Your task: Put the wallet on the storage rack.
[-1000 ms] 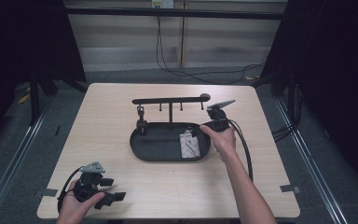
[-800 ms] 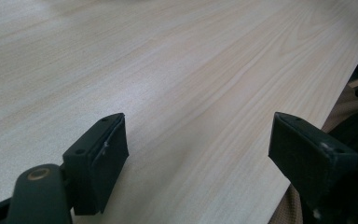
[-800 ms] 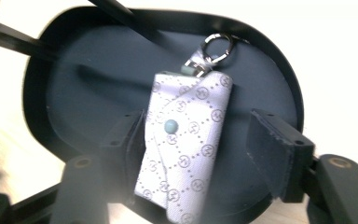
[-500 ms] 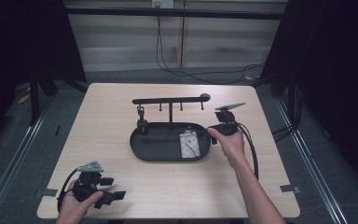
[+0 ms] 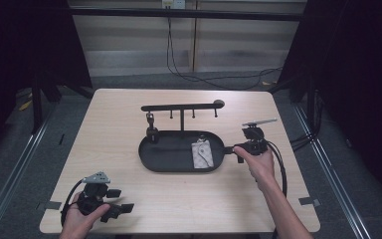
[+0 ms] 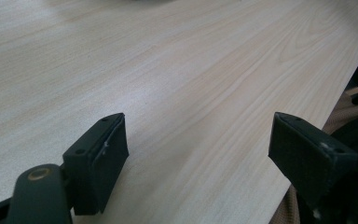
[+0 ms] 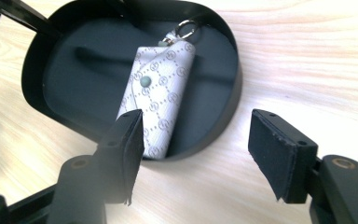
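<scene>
A white patterned key pouch (image 5: pixel 202 153) with a metal ring lies flat in the right half of a black oval tray (image 5: pixel 149 162). In the right gripper view the pouch (image 7: pixel 161 98) lies just ahead of the jaws, inside the tray's rim (image 7: pixel 223 112). My right gripper (image 5: pixel 231 149) hovers at the tray's right end, pointing left at it. It (image 7: pixel 196 135) is open with nothing between its jaws, which have just been opening and then closing slightly. My left gripper (image 5: pixel 122 209) rests open at the table's front left corner, over bare wood (image 6: pixel 198 140).
A black hanger rack (image 5: pixel 181 106) with short pegs stands behind the tray. A small dark item (image 5: pixel 151 130) hangs from its left end, above the tray's far left rim. The table's edge (image 6: pixel 321 121) runs close to the left gripper's right jaw.
My right gripper has drawn back to the right, from above the tray's right part to just outside its end. The pouch stays in the tray. The left gripper has not moved.
</scene>
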Demonstrator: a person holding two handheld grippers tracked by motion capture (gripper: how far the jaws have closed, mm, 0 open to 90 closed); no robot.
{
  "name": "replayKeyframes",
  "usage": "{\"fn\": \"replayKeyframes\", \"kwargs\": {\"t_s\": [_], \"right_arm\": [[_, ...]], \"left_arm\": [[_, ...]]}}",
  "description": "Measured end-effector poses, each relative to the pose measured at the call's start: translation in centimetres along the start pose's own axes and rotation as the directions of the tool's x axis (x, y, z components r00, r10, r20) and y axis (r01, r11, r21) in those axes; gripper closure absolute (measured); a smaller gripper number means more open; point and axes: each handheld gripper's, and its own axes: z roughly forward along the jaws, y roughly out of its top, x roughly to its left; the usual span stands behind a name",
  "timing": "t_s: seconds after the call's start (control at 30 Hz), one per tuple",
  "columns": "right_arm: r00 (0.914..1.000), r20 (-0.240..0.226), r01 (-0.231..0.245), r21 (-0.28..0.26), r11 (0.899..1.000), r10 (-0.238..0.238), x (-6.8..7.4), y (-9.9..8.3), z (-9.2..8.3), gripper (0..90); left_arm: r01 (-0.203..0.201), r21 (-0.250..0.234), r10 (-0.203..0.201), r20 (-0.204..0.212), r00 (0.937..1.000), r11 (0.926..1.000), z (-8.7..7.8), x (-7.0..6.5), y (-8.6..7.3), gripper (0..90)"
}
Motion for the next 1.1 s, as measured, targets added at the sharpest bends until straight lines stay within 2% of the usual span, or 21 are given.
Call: {"fn": "replayKeyframes", "kwargs": {"t_s": [0.03, 0.17, 0.37, 0.43, 0.5, 0.8, 0.87, 0.93, 1.1], "right_arm": [[0.9999, -0.001, 0.013, -0.018, 1.0, -0.013, 0.0, -0.3, -0.3, 36.2], [0.9995, -0.015, 0.028, -0.026, 0.999, -0.028, -0.2, -1.4, -1.2, 36.3], [0.9998, -0.013, 0.014, -0.071, 0.997, -0.015, -1.6, -3.3, -1.7, 35.1], [0.9998, -0.012, 0.017, -0.072, 0.997, -0.018, -1.6, -3.9, -2.0, 33.2], [0.9996, -0.008, 0.028, -0.073, 0.997, -0.029, -1.7, -4.6, -2.2, 27.7], [0.9983, -0.004, 0.058, -0.102, 0.993, -0.059, -1.7, -7.5, -3.4, 25.4], [0.9973, 0.02, 0.073, -0.098, 0.993, -0.071, -1.6, -8.3, -3.7, 25.8], [0.9977, 0.007, 0.068, -0.113, 0.991, -0.068, -1.8, -9.0, -3.9, 26.0], [0.996, 0.038, 0.085, -0.129, 0.988, -0.081, -1.9, -10.8, -4.6, 26.0]], "left_arm": [[0.002, 0.002, -0.002, 0.001, 1.0, 1.0, 0.0, 0.0, 0.0, 19.5], [0.008, 0.004, -0.008, 0.0, 1.0, 1.0, 0.0, 0.0, 0.0, 19.5], [0.013, 0.011, -0.013, 0.003, 0.9999, 0.9999, 0.0, 0.0, 0.0, 19.5], [0.016, 0.009, -0.016, 0.001, 0.9999, 0.9998, 0.1, 0.0, 0.0, 19.5], [0.016, 0.008, -0.016, 0.0, 0.9999, 0.9998, 0.0, 0.0, 0.0, 19.5], [0.041, -0.003, -0.041, -0.002, 0.9992, 0.9992, -0.1, 0.2, -0.1, 19.6], [0.054, -0.006, -0.054, 0.0, 0.9986, 0.9985, -0.1, 0.2, -0.1, 19.5], [0.052, -0.006, -0.052, -0.002, 0.9987, 0.9986, -0.2, 0.3, -0.1, 19.5], [0.045, -0.015, -0.045, -0.006, 0.999, 0.9989, -0.3, 0.2, -0.1, 19.5]]}}
